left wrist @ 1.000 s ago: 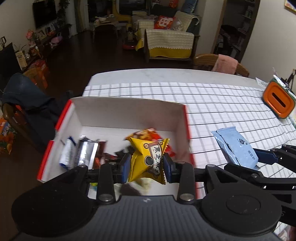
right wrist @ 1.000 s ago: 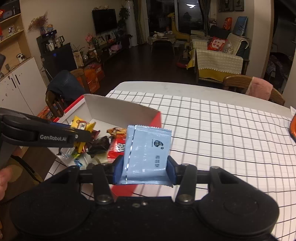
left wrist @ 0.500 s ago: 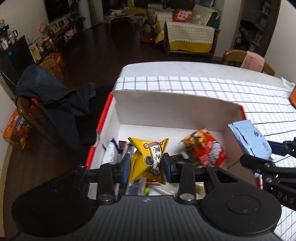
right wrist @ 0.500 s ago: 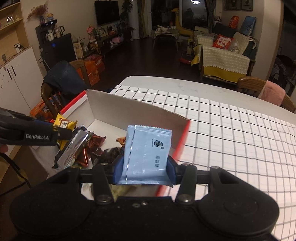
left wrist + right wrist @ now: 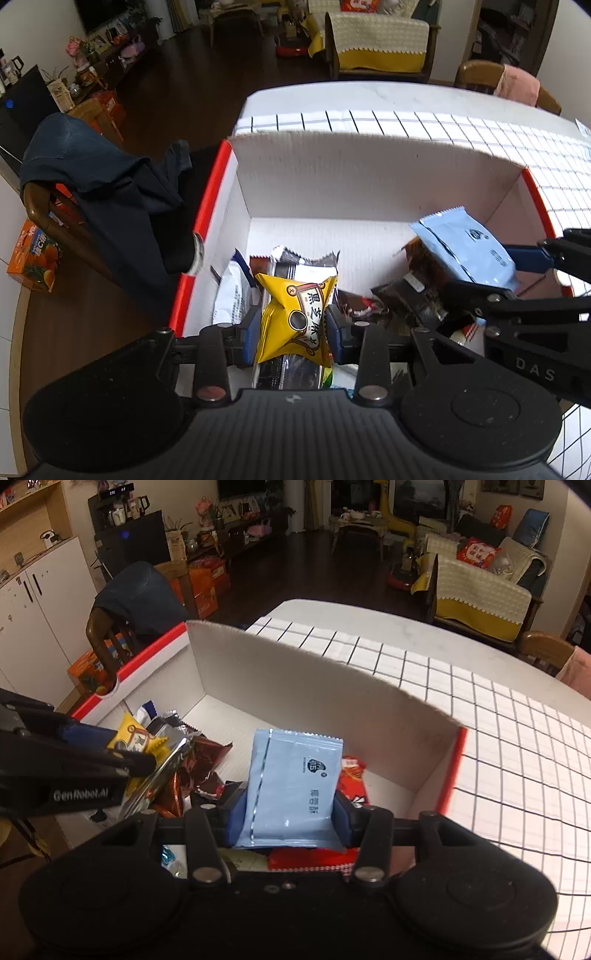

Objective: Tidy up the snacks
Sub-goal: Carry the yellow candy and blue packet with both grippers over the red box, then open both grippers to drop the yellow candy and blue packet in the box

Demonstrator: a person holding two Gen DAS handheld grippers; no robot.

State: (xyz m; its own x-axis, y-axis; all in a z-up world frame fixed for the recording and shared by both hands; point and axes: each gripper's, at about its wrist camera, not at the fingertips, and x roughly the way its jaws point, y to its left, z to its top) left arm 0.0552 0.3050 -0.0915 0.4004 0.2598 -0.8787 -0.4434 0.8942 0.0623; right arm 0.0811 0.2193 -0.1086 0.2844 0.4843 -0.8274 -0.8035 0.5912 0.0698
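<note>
Jaws clamped on yellow packet (image 5: pixel 295 320) and blue packet (image 5: pixel 293 789).

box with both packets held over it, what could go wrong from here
1. The two tools sit close together over the box; the right tool and left tool could bump while releasing.
2. The yellow packet hangs above an already heaped pile, so it may slide off.
3. The blue packet is near the box's right wall and might catch on it.
</note>
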